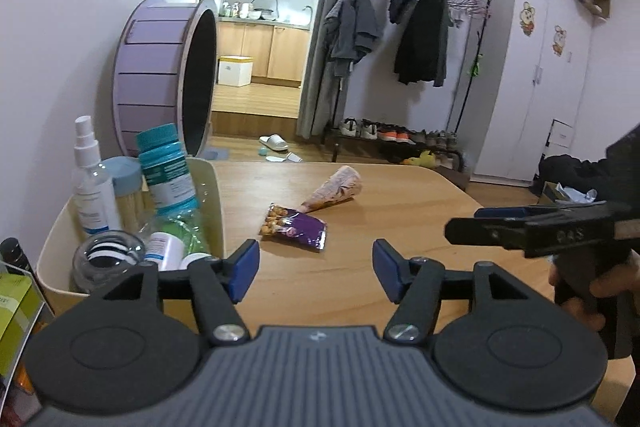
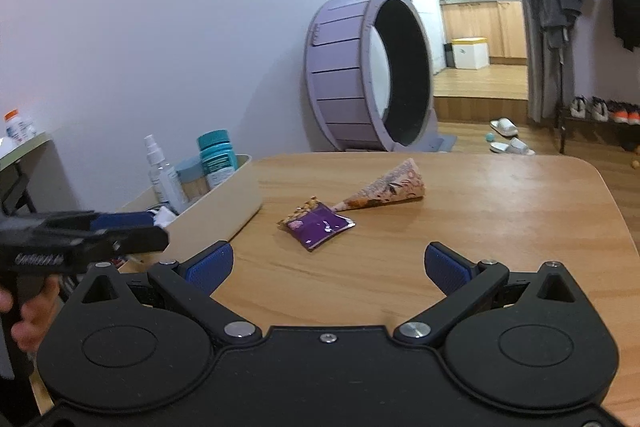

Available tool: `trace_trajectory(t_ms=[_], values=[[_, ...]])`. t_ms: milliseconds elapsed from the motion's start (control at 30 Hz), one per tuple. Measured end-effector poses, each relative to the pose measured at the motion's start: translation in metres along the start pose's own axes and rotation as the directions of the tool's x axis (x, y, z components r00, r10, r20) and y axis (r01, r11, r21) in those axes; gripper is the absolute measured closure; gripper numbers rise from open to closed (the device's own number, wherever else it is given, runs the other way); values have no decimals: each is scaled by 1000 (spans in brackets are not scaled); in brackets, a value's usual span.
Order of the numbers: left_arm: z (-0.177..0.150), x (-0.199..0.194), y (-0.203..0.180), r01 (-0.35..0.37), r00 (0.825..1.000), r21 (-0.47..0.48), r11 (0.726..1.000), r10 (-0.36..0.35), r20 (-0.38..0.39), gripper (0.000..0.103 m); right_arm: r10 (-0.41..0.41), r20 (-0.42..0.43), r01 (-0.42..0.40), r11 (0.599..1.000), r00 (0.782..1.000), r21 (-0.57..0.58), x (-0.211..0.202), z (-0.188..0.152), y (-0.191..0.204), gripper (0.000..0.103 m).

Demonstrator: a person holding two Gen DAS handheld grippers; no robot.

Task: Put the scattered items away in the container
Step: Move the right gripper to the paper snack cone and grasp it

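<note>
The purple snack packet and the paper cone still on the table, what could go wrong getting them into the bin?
1. The purple snack packet lies flat on the table, so pads may slide over it instead of pinching it.
2. The paper cone touches the packet's corner; grabbing one may drag the other.
3. The cream bin is already crowded with upright bottles such as the teal-capped bottle; dropping items in could topple them.

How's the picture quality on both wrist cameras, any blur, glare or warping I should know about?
Left wrist view: strong fisheye bend at the wardrobe; the right gripper at the frame edge looks soft; the purple snack packet is fairly sharp. Right wrist view: dark vignette in the corners, the left gripper smeared, a mild sheen on the table, even indoor light.
</note>
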State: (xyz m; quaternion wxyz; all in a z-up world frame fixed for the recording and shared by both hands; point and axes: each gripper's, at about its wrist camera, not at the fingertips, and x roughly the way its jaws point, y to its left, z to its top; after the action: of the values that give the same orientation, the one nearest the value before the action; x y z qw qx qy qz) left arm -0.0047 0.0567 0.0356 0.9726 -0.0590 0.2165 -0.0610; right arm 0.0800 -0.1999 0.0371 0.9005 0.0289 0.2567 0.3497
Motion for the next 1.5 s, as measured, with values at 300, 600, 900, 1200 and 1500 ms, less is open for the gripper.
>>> trace_trajectory(t_ms=[300,600,900,1200,1500], values=[[9,0,11,8,999,-74,997,-5,49,40,-49,-41,53,992,998,114,19,11,-14,0],[11,-1,19,-6,996,-111,994,16,86,39,-48,-84,69,959,995,274,81,40,-36,0],[14,-3,27,-4,993,-140,990,20,113,39,-155,-157,210,876,975,435,149,42,-61,0],[15,-3,29,-5,994,-150,989,22,111,39,-234,-182,290,864,955,412,183,39,-56,0],[14,-2,30,-11,994,-146,989,27,106,38,-337,-179,368,912,924,182,198,43,-36,23]])
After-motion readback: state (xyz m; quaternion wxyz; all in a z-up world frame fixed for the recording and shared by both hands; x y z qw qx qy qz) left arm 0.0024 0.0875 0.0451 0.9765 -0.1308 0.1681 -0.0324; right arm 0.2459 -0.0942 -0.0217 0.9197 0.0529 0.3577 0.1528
